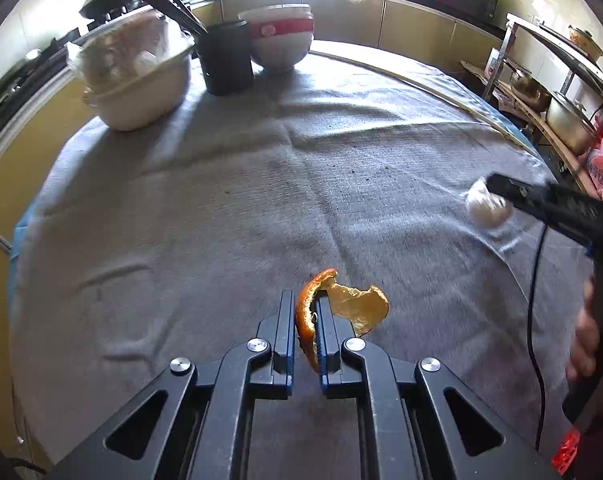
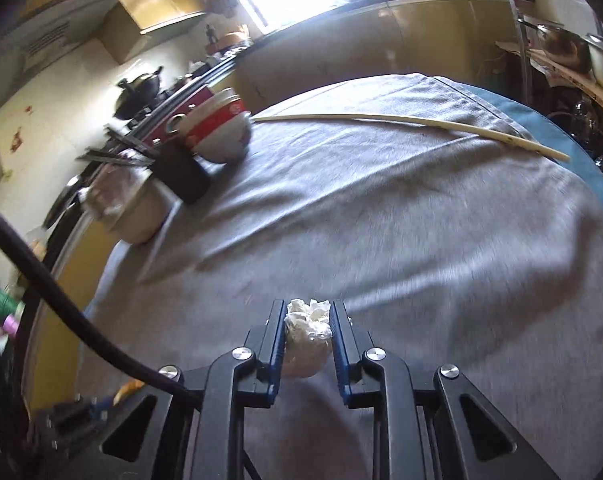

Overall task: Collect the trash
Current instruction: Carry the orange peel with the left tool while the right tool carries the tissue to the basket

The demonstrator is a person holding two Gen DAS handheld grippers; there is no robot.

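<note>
Orange peel (image 1: 313,312) is pinched tight in the left hand-held gripper (image 1: 305,308), above the grey cloth (image 1: 241,200) on the counter. A white paper ball (image 2: 307,334) is squeezed in the right hand-held gripper (image 2: 307,320). Most of the cloth is bare. A pot (image 1: 141,84), a black cup (image 1: 226,58) and stacked bowls (image 1: 281,36) are crowded at the far left edge. A long stick (image 2: 413,126) is laid near the far edge. No writing can be read
</note>
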